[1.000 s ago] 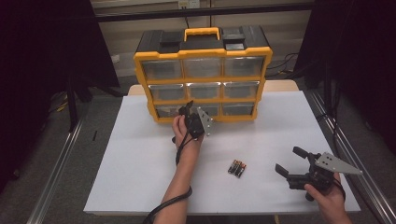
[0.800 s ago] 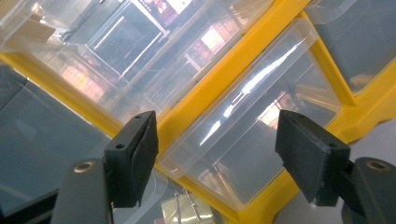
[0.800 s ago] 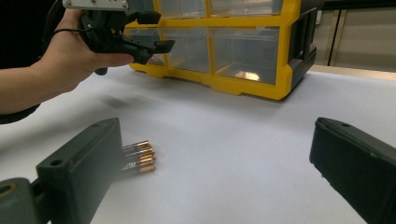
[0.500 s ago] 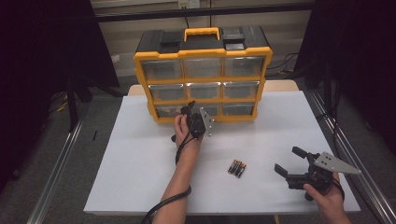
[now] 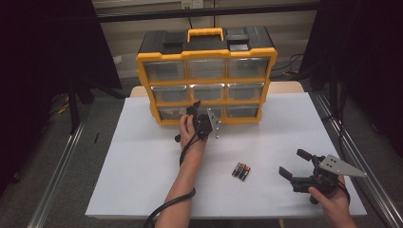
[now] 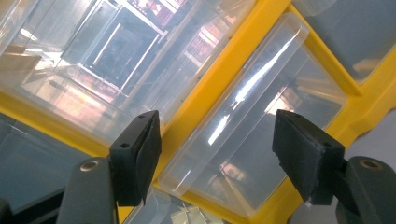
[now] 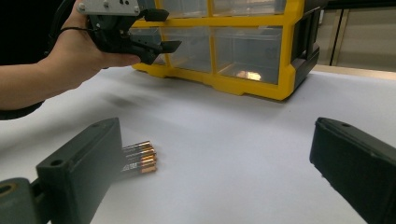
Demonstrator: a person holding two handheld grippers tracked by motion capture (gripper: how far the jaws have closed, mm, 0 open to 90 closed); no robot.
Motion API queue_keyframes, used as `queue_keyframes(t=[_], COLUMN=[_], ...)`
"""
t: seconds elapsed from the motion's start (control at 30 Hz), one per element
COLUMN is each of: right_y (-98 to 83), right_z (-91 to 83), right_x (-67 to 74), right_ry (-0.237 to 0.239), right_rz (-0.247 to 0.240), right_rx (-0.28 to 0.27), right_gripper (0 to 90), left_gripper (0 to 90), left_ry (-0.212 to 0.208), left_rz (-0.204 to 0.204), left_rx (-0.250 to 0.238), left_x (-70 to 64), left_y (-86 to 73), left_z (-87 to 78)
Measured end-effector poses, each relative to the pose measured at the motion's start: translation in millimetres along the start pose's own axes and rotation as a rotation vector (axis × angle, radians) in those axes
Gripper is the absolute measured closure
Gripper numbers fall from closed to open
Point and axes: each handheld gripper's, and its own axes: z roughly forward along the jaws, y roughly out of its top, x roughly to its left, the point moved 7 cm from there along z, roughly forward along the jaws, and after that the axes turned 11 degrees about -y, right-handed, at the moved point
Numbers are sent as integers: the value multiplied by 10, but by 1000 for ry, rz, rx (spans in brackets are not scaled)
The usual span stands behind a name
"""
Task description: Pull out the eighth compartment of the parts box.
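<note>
Item: left gripper (image 5: 202,124), jaws open, stood at the cabinet's (image 5: 207,78) bottom-row drawer (image 6: 252,154), far side of worktop (image 5: 142,161); nothing gripped. Right gripper (image 5: 304,173), jaws open, waited near right. Batteries (image 5: 241,171) lay between. Step: opening the drawer. Next, I judged: close on its front and pull.
</note>
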Motion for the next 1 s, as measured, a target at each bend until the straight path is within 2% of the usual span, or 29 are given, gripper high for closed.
queue_keyframes(t=[0.03,0.07,0.1,0.17,0.23,0.27,0.33,0.4,0.5,0.63,0.7,0.77,0.83,0.9,0.93,1.0], right_y=[0,-1,-2,-4,-2,-1,-3,-4,2,3,0,-1,0,0,-2,-1], right_z=[0,0,3,3,3,3,-1,-2,-4,-4,-5,-5,-2,-5,-5,-2], right_x=[1,1,-1,-1,-1,-2,-6,-9,7,-3,2,8,5,8,8,1], right_ry=[-1,-1,-1,0,-1,-2,0,1,-2,1,1,3,-1,1,4,-2], right_rz=[0,0,-3,-2,-2,-2,-10,-16,1,-9,0,0,-1,3,0,-1], right_rx=[0,0,0,1,1,1,4,4,5,2,6,8,6,7,8,5], right_gripper=[22,22,22,22,22,22,22,22,22,22,22,22,22,22,22,22], left_gripper=[334,334,332,331,334,336,342,356,385,400,419,424,428,432,434,450], left_ry=[4,16,19,40,32,50,63,74,78,77,98,81,85,90,88,86], left_rz=[1,22,30,35,42,56,49,23,26,13,21,9,11,29,21,27], left_rx=[1,3,22,16,36,48,51,60,64,53,49,50,51,57,43,58], left_x=[1,11,-1,12,1,16,27,73,118,111,126,108,108,115,110,95], left_y=[0,8,2,11,4,3,10,-8,-20,-30,-21,-25,-27,-31,-27,-35], left_z=[0,4,1,3,6,-1,5,8,2,0,-14,-8,-15,-28,-23,-39])
